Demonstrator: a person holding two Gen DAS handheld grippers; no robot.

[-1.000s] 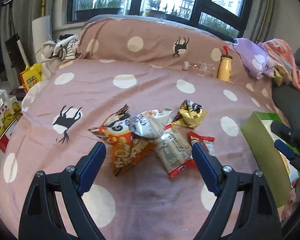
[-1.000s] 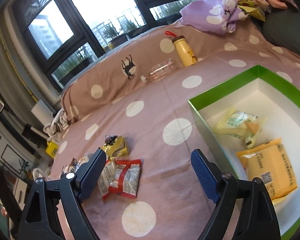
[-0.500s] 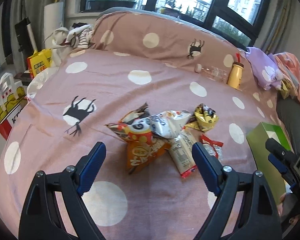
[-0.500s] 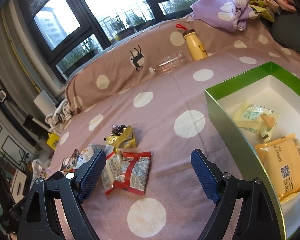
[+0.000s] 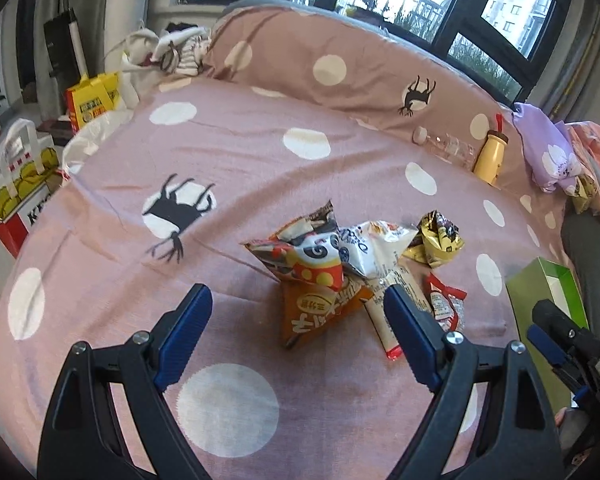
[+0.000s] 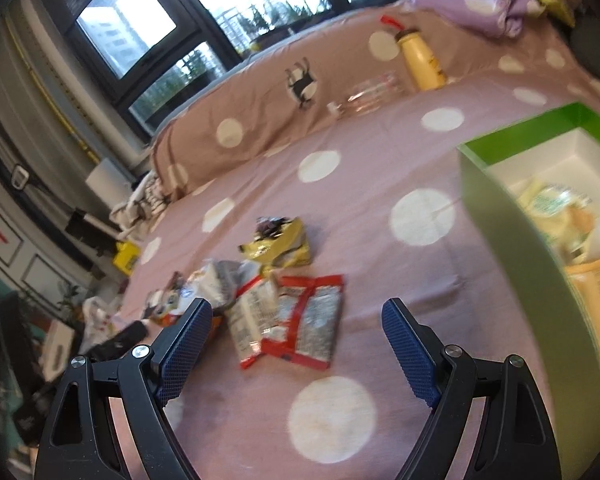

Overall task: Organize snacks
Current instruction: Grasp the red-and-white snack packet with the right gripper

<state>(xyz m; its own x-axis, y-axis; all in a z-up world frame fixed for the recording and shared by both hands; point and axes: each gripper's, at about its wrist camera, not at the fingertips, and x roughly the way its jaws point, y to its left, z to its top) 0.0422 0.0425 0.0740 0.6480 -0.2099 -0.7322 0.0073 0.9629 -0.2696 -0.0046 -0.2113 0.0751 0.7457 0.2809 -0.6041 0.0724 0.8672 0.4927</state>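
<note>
Left gripper [image 5: 298, 312] hovering over the pink polka-dot bedspread [image 5: 240, 168], jaws spread wide, nothing between them. Right gripper [image 6: 296, 328] likewise wide open and empty. Heap of crinkled foil snack packets [image 5: 340, 264] near the middle of the bedspread: orange chip bag [image 5: 320, 312] at the front, cartoon-printed red and white bag [image 5: 300, 254] leaning on it, silver-white bag [image 5: 374, 246] beside that, gold wrapper [image 5: 438, 238] just apart toward the pillow edge, red-trimmed clear packet [image 6: 308, 322] flat toward the box. Green cardboard box with white inside [image 6: 496, 208] by the bedspread's right edge, pale yellow packets [image 6: 556, 208] lying in it. Yellow bottle [image 5: 489, 156] and clear plastic bottle [image 5: 446, 146] at the brown spotted pillow [image 5: 340, 60].
</note>
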